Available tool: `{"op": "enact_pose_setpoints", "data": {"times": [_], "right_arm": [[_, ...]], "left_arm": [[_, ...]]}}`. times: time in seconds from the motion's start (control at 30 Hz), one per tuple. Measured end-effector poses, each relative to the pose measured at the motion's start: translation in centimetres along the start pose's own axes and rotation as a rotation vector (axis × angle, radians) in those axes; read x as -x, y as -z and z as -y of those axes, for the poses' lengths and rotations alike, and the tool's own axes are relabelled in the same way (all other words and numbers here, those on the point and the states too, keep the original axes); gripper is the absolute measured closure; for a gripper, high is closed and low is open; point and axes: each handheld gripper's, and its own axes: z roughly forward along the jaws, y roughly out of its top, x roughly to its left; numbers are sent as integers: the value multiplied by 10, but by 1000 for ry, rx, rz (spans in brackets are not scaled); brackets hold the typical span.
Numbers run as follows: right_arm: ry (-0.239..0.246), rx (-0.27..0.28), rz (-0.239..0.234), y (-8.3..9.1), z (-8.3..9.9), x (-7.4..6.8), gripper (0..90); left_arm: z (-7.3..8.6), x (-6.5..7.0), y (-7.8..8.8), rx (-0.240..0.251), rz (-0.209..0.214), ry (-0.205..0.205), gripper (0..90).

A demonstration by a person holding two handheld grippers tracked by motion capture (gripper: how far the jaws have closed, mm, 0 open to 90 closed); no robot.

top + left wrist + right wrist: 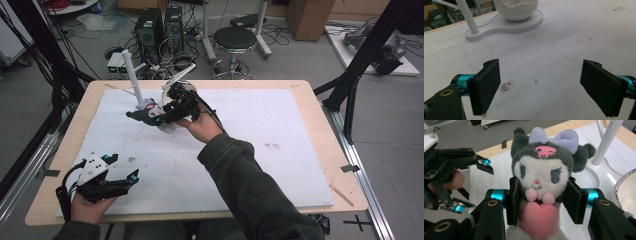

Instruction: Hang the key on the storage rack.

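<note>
the right gripper [541, 205] clamps a small plush doll [544, 177], dark grey with a white face, lilac bow and pink heart, above the white-covered tabletop [280, 130] beside a white stand with a bowl [516, 10]. the left gripper [541, 87] rests open and empty near the front edge. squeezing evenly at the doll's middle seems wise, since soft stuffing may slip.
</note>
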Motion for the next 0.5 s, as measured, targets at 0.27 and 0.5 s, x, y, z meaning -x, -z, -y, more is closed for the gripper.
{"op": "enact_pose_setpoints", "data": {"times": [0.27,0.5], "right_arm": [[-7,18,-2,-6,-11,7,521],[-8,35,7,-11,-23,12,521]], "left_arm": [[0,0,0,1,0,0,170],[0,0,0,1,0,1,170]]}}
